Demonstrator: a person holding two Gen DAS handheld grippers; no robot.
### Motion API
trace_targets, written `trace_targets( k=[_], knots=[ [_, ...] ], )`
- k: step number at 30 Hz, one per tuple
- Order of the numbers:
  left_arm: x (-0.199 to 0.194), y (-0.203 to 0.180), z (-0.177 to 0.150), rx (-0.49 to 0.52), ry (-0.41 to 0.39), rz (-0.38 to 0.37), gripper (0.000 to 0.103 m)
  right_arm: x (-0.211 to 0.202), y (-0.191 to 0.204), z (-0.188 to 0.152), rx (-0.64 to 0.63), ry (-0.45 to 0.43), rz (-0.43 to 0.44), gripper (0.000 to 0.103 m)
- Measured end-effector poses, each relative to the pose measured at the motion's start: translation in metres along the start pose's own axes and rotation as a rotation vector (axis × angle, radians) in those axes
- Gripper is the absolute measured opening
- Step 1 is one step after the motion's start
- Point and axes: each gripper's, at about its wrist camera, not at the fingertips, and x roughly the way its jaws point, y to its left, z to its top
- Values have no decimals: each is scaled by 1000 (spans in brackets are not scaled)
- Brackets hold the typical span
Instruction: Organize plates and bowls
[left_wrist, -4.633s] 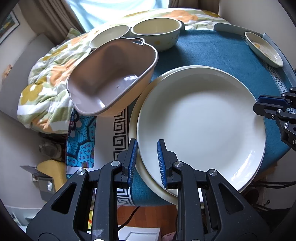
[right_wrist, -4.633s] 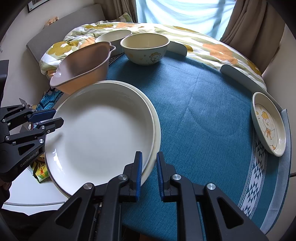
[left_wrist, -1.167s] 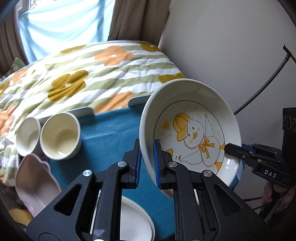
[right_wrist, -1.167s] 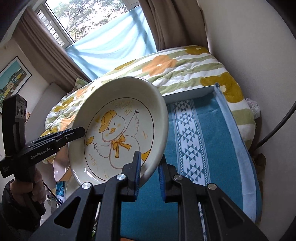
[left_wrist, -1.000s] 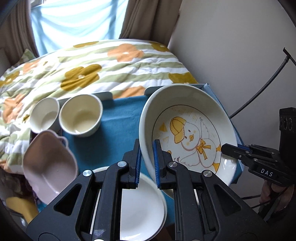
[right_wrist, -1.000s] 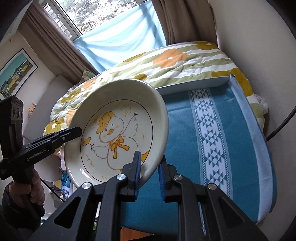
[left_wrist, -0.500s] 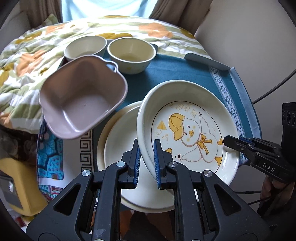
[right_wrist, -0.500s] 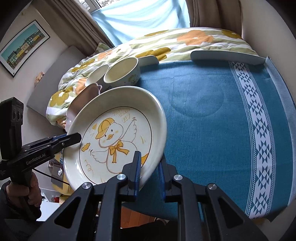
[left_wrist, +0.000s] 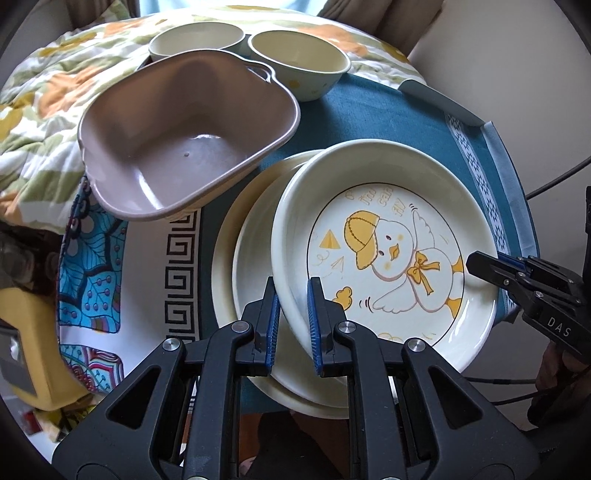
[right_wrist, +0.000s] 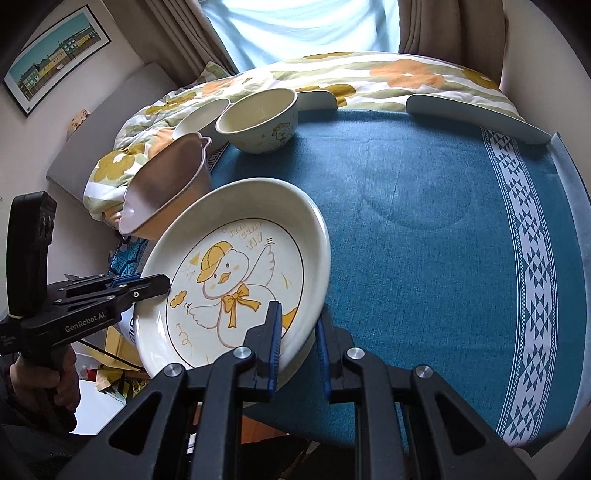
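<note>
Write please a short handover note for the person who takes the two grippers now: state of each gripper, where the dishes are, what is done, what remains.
Left gripper: shut on the near rim of the duck plate.
Right gripper: shut on the opposite rim of the same plate, so both carry it.
The duck plate hangs tilted above the two stacked white plates at the near edge of the table; it is not set down yet.
The pink bowl sits beside the stack; two cream bowls stand behind it.
Done: big plates stacked, duck plate brought over them.
Left: probably lower the duck plate onto the stack, release, then sort the bowls.
</note>
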Motion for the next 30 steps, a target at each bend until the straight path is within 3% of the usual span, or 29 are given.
trace_targets(
  k=[11,30],
  knots=[
    [8,-10,-1,37,-4,57,14,3,5,-4,-41,12,-26,16],
    [9,-28,-3,129,-41,220,16,5,11,-7,-82,20,-51,16]
  ],
)
